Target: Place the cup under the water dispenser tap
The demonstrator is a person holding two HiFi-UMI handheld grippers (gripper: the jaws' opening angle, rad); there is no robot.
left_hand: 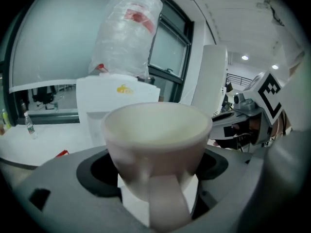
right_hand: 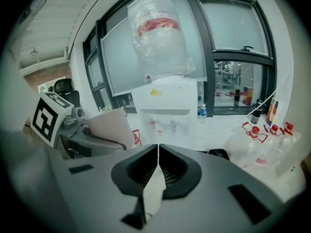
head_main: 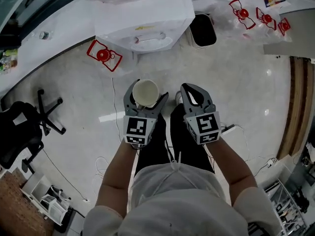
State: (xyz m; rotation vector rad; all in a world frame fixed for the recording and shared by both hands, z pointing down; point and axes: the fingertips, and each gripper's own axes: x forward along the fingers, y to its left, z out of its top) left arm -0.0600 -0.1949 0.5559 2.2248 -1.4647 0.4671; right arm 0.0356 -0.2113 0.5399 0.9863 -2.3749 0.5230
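Note:
My left gripper [head_main: 146, 96] is shut on a cream cup [head_main: 145, 93], held upright in the air with its handle toward me. In the left gripper view the cup [left_hand: 158, 147] fills the space between the jaws. The white water dispenser [head_main: 146, 14] stands ahead, topped by a clear water bottle [right_hand: 158, 35]. Its taps [right_hand: 163, 124] show in the right gripper view, some way off. My right gripper [head_main: 193, 93] hovers beside the left one, shut with nothing in it; its jaw tips [right_hand: 158, 147] meet.
A black bin [head_main: 203, 29] stands right of the dispenser. Empty water bottles with red handles [head_main: 104, 55] lie on the floor to its left and at the far right [head_main: 255, 14]. A black office chair [head_main: 24, 126] is at the left.

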